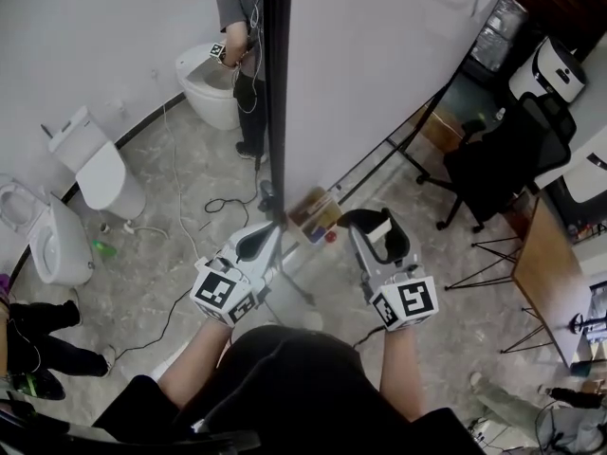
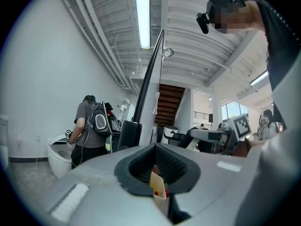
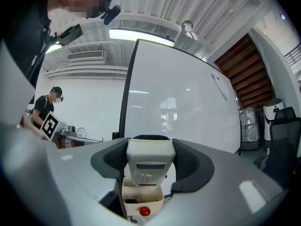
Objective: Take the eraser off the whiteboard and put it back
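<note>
Two tools point level in front of the person: the right tool (image 3: 150,149) pinches the white eraser (image 3: 149,160) between its pads, and the left tool (image 2: 157,160) stands spread and empty. Beyond them is the whiteboard (image 3: 188,98), so the taking-off seems done. Putting it back likely calls for pressing the eraser flat to the board before letting go.

The eraser (image 3: 149,160) sits between the jaws of my right gripper (image 1: 377,240), before the whiteboard (image 1: 379,64) and above its tray (image 1: 316,214). My left gripper (image 1: 258,245) is alongside, left. The toilets (image 1: 100,173) lie further left and the chair (image 1: 503,159) right.
</note>
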`<state>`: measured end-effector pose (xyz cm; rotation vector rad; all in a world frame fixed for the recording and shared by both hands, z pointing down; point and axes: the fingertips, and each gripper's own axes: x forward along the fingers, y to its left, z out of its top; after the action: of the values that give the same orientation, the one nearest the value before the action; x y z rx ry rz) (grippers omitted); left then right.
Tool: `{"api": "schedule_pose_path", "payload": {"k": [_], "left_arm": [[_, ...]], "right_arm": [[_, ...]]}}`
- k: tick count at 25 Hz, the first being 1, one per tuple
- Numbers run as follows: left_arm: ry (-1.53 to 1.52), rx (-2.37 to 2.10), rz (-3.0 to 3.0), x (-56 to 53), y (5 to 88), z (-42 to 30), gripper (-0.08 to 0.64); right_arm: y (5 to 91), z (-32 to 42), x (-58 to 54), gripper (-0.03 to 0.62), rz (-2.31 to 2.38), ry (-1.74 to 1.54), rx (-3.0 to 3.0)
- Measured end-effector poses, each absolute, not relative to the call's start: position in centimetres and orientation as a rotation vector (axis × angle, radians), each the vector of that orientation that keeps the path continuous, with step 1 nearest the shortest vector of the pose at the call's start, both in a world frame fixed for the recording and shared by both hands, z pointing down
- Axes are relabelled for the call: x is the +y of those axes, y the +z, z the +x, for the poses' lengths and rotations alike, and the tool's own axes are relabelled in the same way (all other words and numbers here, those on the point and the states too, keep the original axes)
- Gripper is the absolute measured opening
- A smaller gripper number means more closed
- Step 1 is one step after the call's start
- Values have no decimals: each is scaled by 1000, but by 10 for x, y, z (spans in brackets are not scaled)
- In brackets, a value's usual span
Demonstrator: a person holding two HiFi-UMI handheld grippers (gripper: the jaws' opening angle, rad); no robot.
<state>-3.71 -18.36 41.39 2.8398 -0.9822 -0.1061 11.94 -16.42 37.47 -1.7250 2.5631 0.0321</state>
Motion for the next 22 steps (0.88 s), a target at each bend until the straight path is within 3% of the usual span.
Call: {"api": "schedule_pose_path", "payload": {"k": [22], "left_arm": [[-139, -1021, 2869, -177, 388, -47, 5]], "right_arm": [[335, 128, -140, 282, -1697, 126, 2520]]}}
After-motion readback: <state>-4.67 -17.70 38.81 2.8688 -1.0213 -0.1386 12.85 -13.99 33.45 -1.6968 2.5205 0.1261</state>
